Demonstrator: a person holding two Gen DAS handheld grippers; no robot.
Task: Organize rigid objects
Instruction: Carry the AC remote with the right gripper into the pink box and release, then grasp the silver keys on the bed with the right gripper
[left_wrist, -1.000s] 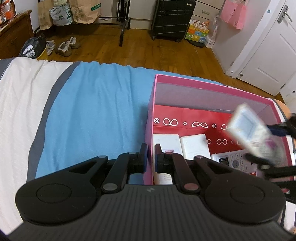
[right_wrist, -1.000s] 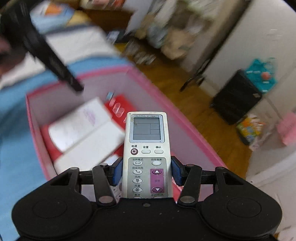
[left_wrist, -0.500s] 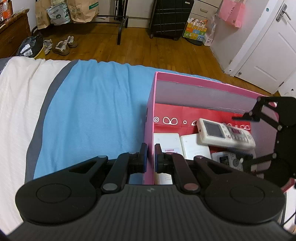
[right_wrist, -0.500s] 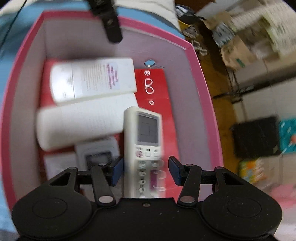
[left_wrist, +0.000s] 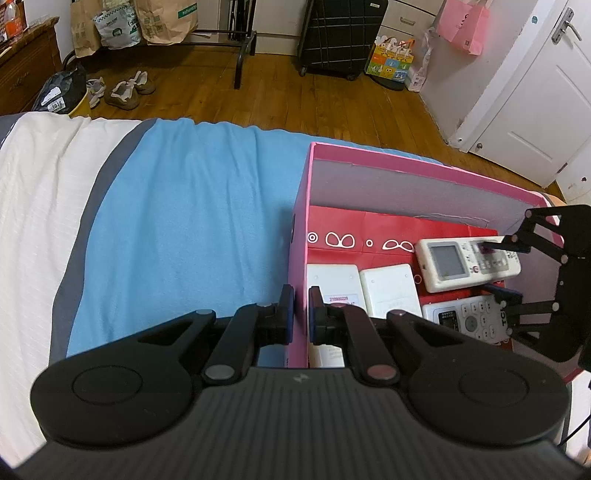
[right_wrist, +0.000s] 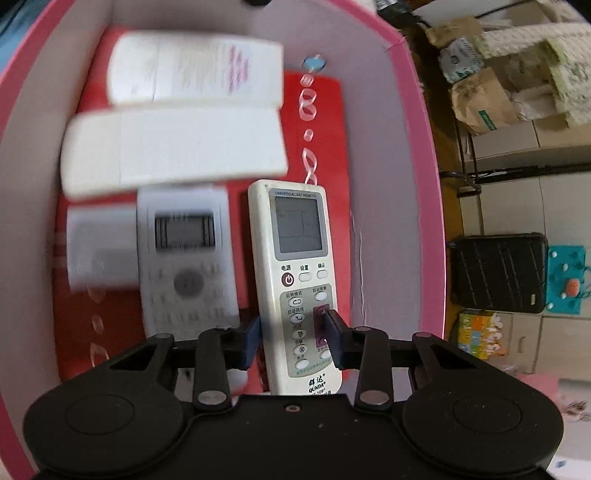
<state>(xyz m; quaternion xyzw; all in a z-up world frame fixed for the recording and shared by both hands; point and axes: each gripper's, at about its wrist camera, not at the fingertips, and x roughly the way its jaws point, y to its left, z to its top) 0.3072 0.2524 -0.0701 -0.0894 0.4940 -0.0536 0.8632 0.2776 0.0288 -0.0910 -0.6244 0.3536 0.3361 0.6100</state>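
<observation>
A pink box (left_wrist: 406, 162) with a red floor sits on the blue bedspread. My left gripper (left_wrist: 301, 314) is shut on the box's left wall. My right gripper (right_wrist: 293, 341) is inside the box, its fingers around the lower part of a cream air-conditioner remote (right_wrist: 297, 273), also seen in the left wrist view (left_wrist: 465, 262). The remote lies flat on the box floor and the jaws stand slightly apart from its sides. Beside it lie a white remote with a round pad (right_wrist: 184, 266) and two white rectangular devices (right_wrist: 195, 70).
The bed carries a blue cover (left_wrist: 192, 221) and a white and grey sheet (left_wrist: 37, 206) to the left. Beyond the bed is a wooden floor with shoes (left_wrist: 125, 88), paper bags, a black suitcase (left_wrist: 340, 33) and a white door (left_wrist: 535, 96).
My right gripper carried the cream remote down into the box and laid it on the floor next to the other remote, then its jaws loosened. My left gripper stayed clamped on the box wall.
</observation>
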